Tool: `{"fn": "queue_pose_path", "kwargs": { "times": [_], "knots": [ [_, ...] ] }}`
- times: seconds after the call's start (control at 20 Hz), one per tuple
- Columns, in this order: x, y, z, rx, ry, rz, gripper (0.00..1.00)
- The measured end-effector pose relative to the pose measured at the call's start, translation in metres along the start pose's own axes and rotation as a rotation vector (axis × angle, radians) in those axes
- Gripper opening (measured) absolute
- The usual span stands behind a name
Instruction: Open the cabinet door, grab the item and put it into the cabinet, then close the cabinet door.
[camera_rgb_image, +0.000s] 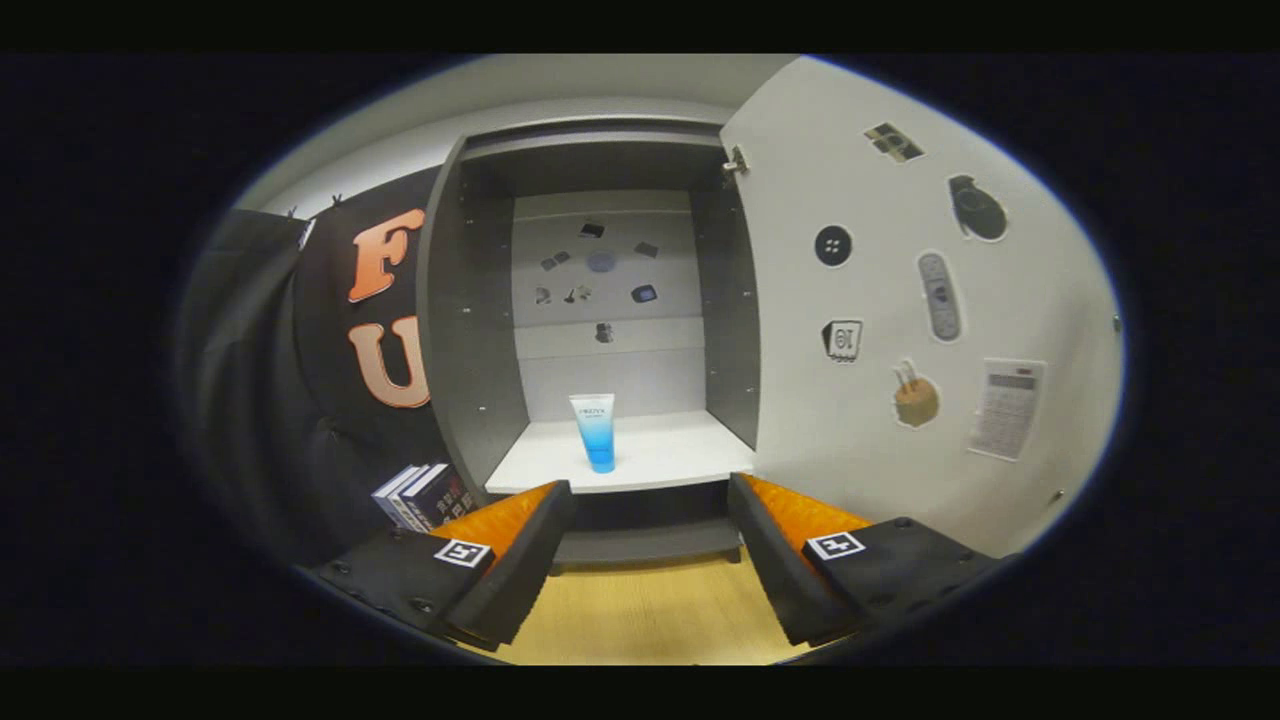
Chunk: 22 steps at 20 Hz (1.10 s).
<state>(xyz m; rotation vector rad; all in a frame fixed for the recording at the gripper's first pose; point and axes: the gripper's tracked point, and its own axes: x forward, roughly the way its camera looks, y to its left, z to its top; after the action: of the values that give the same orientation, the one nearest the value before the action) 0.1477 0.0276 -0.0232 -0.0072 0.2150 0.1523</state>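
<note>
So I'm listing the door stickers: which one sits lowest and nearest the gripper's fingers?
The pale calculator sticker on the open cabinet door, rectangular and grey-white. The round wooden-pot sticker beside it ends slightly higher. The open gripper holds nothing.

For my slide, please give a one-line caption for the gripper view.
Open hand-held gripper faces the blue tube standing upright on the cabinet shelf, door open.

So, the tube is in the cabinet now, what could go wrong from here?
1. The tube stands upright on its cap near the front edge of the shelf; a hard swing of the door may tip it over or off.
2. The gripper is open and holds nothing, its fingers just ahead of the shelf; it could bump the shelf while turning to the door.
</note>
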Motion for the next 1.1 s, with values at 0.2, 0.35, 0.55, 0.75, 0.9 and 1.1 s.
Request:
{"fn": "queue_pose_path", "kwargs": {
  "times": [0.2,0.35,0.55,0.75,0.9,1.1],
  "knots": [
    [-0.052,-0.023,0.0,-0.003,-0.022,-0.022,0.99],
    [-0.088,-0.049,0.001,0.008,-0.037,-0.051,0.99],
    [-0.125,-0.087,0.002,0.029,-0.062,-0.095,0.99],
    [-0.152,-0.128,0.001,0.012,-0.076,-0.138,0.99],
    [-0.163,-0.166,-0.001,0.0,-0.082,-0.183,0.99],
    [-0.163,-0.217,-0.004,0.014,-0.076,-0.233,0.99]
  ]
}}
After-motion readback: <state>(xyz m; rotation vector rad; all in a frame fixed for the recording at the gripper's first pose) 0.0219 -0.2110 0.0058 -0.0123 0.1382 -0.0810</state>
